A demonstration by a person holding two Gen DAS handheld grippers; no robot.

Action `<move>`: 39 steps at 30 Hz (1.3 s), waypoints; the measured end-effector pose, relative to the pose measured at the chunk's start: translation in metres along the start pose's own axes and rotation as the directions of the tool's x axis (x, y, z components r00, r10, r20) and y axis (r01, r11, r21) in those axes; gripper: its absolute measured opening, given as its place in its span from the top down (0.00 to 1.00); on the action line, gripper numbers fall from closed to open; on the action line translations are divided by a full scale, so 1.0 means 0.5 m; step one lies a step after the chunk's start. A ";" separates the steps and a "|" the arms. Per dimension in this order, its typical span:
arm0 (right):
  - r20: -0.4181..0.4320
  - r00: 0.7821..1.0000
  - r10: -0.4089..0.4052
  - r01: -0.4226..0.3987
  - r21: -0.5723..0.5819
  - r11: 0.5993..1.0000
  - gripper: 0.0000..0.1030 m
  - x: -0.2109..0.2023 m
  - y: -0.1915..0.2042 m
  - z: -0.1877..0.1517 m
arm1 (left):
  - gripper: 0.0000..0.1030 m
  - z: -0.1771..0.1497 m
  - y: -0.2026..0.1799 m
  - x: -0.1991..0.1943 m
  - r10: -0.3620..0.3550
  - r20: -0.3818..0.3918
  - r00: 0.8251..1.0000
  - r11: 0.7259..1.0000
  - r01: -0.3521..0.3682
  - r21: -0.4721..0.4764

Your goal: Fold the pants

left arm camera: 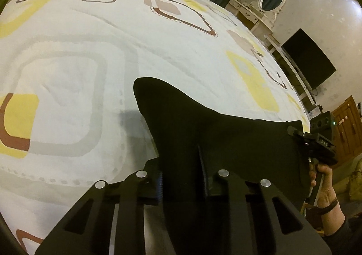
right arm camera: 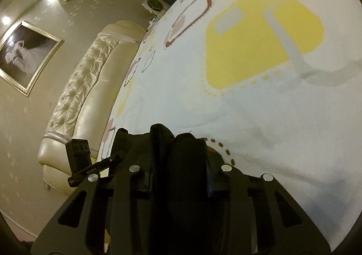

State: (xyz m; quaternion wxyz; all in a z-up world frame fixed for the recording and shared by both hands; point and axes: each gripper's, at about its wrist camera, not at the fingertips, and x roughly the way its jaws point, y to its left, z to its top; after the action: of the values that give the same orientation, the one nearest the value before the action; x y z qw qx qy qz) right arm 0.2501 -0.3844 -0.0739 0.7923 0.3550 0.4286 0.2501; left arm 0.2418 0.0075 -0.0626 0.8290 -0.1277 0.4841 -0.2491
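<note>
Both sets of fingers clamp the black pants [left arm camera: 203, 123]: the left gripper [left arm camera: 181, 178] and right gripper [right arm camera: 178, 164] pinch bunched cloth, held over the bed [left arm camera: 90, 51] near its edge.

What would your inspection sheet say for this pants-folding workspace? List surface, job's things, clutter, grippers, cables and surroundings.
Surface: bedspread, white with yellow and brown shapes.
Job's things: black pants, one end lifted off the bed, the rest trailing on it.
Clutter: nothing seen.
Grippers: left gripper and right gripper both shut on the pants.
Cables: some hang below the dark screen.
Surroundings: tufted headboard, framed picture, oval mirror.
</note>
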 end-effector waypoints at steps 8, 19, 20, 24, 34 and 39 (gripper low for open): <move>0.037 0.999 0.013 -0.012 -0.012 1.000 0.71 0.021 0.008 0.044 | 0.76 0.058 -0.005 0.009 0.070 0.028 0.997 0.997 -0.071 0.035; 0.020 1.000 -0.003 0.001 0.066 0.998 0.71 0.084 -0.032 0.100 | 0.75 0.104 0.032 0.054 0.114 0.022 0.993 0.993 -0.115 0.023; 0.017 1.000 -0.001 -0.001 0.079 0.997 0.71 0.088 -0.041 0.100 | 0.75 0.102 0.037 0.056 0.106 0.025 0.994 0.994 -0.106 0.016; 0.010 1.000 0.011 -0.012 0.106 0.994 0.71 0.096 -0.057 0.099 | 0.74 0.097 0.046 0.058 0.097 0.027 0.995 0.995 -0.097 0.008; 0.006 1.000 0.026 -0.026 0.126 0.992 0.70 0.095 -0.064 0.093 | 0.72 0.092 0.055 0.060 0.091 0.037 0.995 0.996 -0.091 -0.007; 0.006 1.000 0.031 -0.031 0.130 0.991 0.69 0.095 -0.061 0.094 | 0.72 0.092 0.059 0.062 0.089 0.037 0.995 0.996 -0.088 -0.013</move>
State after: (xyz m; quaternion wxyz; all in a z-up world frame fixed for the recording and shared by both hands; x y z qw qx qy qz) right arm 0.3171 -0.3863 -0.1036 0.7644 0.4130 0.4367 0.2332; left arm 0.3027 0.0141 -0.0760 0.8474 -0.1154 0.4752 -0.2069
